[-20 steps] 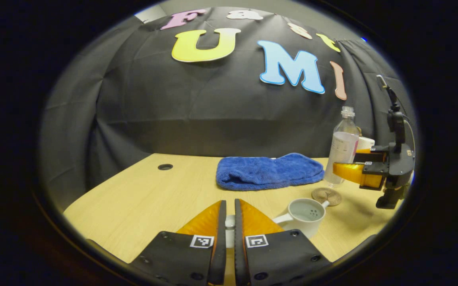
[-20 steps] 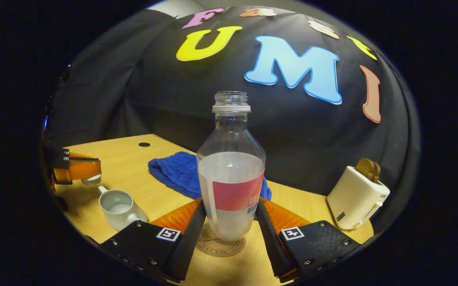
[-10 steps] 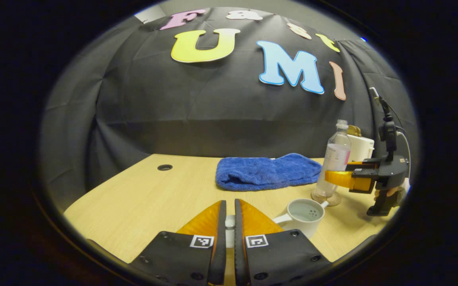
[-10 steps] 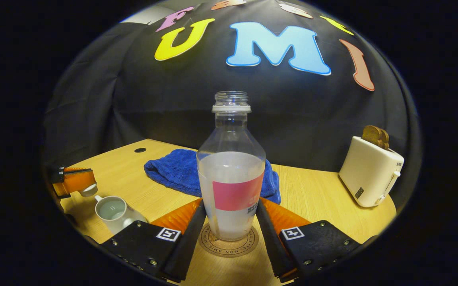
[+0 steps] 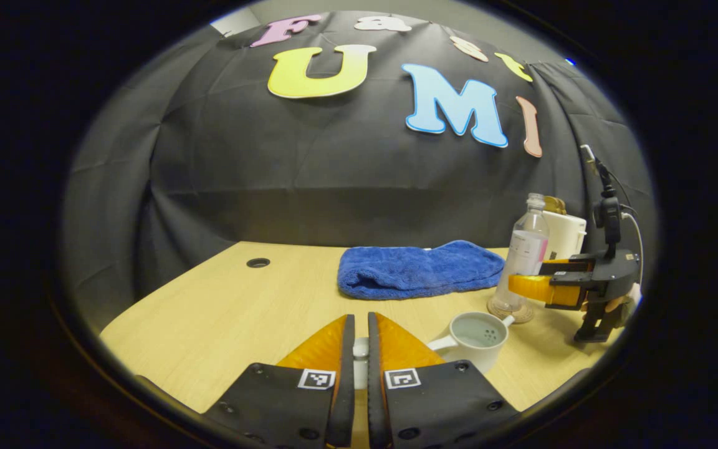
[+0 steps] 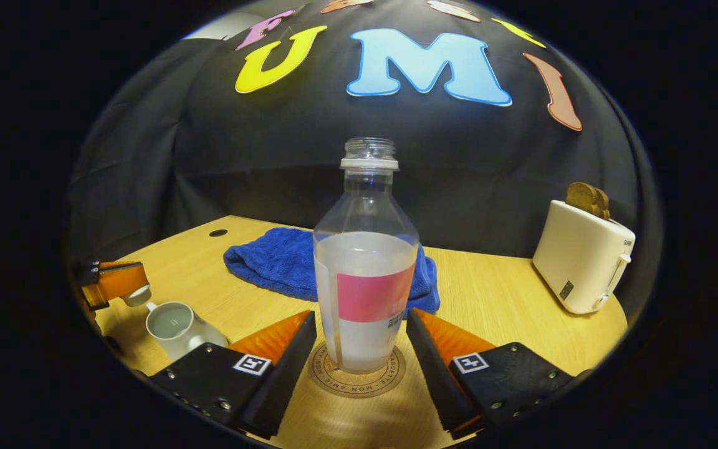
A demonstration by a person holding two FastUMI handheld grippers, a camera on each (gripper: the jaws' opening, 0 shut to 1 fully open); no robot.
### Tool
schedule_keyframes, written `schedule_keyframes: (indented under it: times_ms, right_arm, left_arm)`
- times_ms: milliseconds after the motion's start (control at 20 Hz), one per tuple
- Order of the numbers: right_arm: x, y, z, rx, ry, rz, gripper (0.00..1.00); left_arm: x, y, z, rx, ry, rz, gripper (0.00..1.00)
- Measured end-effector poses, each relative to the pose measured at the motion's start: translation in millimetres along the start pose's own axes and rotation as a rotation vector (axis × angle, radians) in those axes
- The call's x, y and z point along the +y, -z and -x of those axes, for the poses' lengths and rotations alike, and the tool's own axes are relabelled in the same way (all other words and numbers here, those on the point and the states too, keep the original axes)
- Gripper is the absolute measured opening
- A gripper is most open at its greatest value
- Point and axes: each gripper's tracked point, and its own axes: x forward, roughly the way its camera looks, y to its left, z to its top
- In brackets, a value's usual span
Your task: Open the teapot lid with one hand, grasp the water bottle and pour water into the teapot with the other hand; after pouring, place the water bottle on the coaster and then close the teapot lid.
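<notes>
The clear water bottle (image 6: 366, 274), capless and about half full, stands upright on the round coaster (image 6: 359, 380). My right gripper (image 6: 359, 313) is open, with a finger on each side of the bottle and a gap to it. The left gripper view shows the bottle (image 5: 527, 249), the coaster (image 5: 512, 312) and the right gripper (image 5: 530, 284) at the right. The white teapot (image 5: 478, 340) sits open with water inside. My left gripper (image 5: 359, 319) is shut on the white teapot lid (image 5: 361, 355), held to the left of the pot. The right gripper view shows the teapot (image 6: 172, 324) and, above it, the lid (image 6: 139, 293) in the left gripper (image 6: 131, 284).
A folded blue towel (image 5: 418, 269) lies at the back of the wooden table (image 5: 222, 312). A white toaster (image 6: 583, 255) with toast in it stands at the right. A small round hole (image 5: 258, 262) sits in the tabletop at the far left.
The right gripper lowered the bottle onto the coaster, then opened and let go of it. The left gripper kept still with the lid.
</notes>
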Motion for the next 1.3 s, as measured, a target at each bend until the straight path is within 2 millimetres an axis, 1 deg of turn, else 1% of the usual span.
schedule_keyframes:
  times_ms: [50,100,150,350,400,450,600,750,900,1100,1200,1300]
  right_arm:
    - [-1.8,-3.5,3.3,-0.012,0.008,0.005,0.92]
    - [-4.6,-7.1,7.9,-0.024,0.019,0.003,0.92]
    - [-6.7,-11.2,13.7,-0.039,0.030,-0.002,0.92]
    - [-9.9,-23.4,40.9,-0.095,0.069,0.010,0.92]
    - [-9.8,-25.6,47.1,-0.109,0.075,0.021,0.92]
    - [-10.1,-27.4,53.2,-0.120,0.082,0.031,0.92]
    - [-3.8,-29.5,69.8,-0.143,0.080,0.033,0.92]
    - [2.3,-32.2,85.4,-0.170,0.082,0.032,0.92]
    - [6.5,-37.2,100.8,-0.211,0.091,0.032,0.92]
    - [6.1,-43.4,109.8,-0.247,0.097,0.043,0.92]
    - [7.7,-43.5,111.0,-0.251,0.085,0.032,0.92]
    - [6.4,-44.9,113.2,-0.258,0.083,0.026,0.92]
  left_arm:
    - [-0.1,-0.7,0.3,-0.002,0.002,0.002,0.15]
    - [-0.6,-2.3,0.9,-0.005,0.003,0.003,0.16]
    - [-1.5,-3.0,2.0,-0.008,0.005,0.003,0.14]
    - [-8.3,-10.7,6.9,-0.030,0.019,0.000,0.16]
    - [-12.0,-13.4,7.2,-0.036,0.030,0.000,0.15]
    - [-16.8,-15.6,8.0,-0.045,0.041,-0.001,0.16]
    - [-28.6,-21.9,8.6,-0.063,0.066,-0.011,0.16]
    - [-44.8,-24.8,5.4,-0.067,0.090,-0.031,0.16]
    - [-66.9,-36.3,2.5,-0.086,0.121,-0.057,0.16]
    - [-96.9,-46.0,-2.9,-0.103,0.155,-0.101,0.16]
    - [-108.2,-44.6,-7.9,-0.100,0.164,-0.119,0.16]
    - [-117.6,-37.2,-12.9,-0.089,0.173,-0.123,0.16]
